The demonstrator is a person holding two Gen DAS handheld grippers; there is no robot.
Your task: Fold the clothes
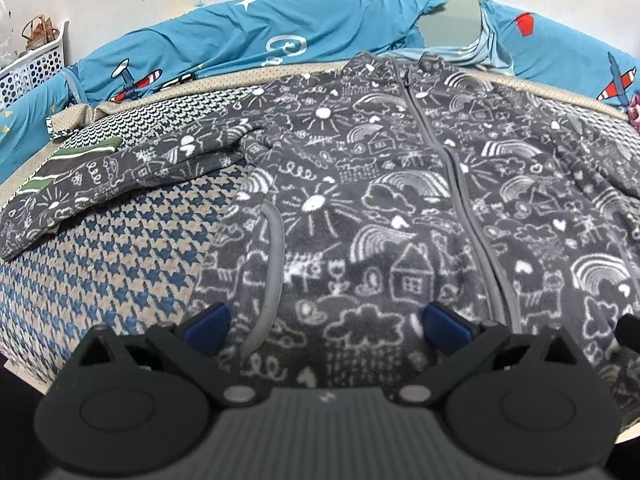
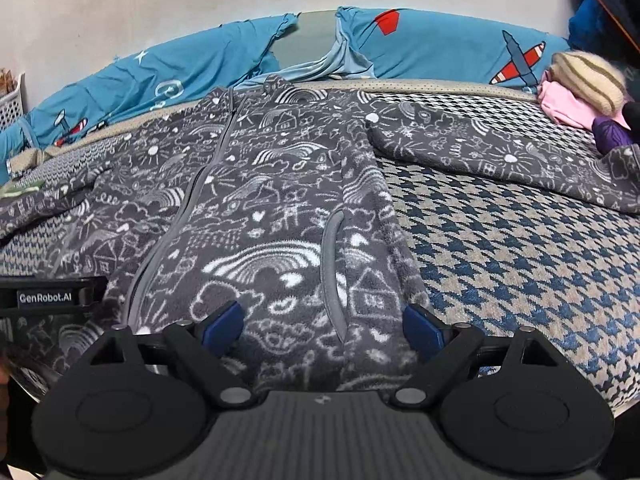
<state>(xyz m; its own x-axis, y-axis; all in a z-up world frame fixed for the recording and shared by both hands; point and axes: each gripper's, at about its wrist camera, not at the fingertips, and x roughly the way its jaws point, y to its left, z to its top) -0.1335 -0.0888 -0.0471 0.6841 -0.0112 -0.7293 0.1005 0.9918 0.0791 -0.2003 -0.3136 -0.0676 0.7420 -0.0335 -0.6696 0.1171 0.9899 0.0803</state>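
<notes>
Fleece jacket (image 1: 380,200) flat (zipped) on bedspread (image 1: 120,256)

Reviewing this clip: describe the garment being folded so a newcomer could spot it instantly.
Start at the bed with the blue-and-beige houndstooth cover. Spread flat across its middle lies the fleece jacket, sleeves out to both sides. Unlike the bright blue aeroplane-print bedding behind, it is dark grey with white doodles and a grey front zip.

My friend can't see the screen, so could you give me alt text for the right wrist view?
A grey fleece jacket with white doodles lies flat and zipped on a houndstooth bed cover, sleeves spread out. The right gripper hangs open over the jacket's lower edge, holding nothing. Blue pillows line the wall behind.
</notes>
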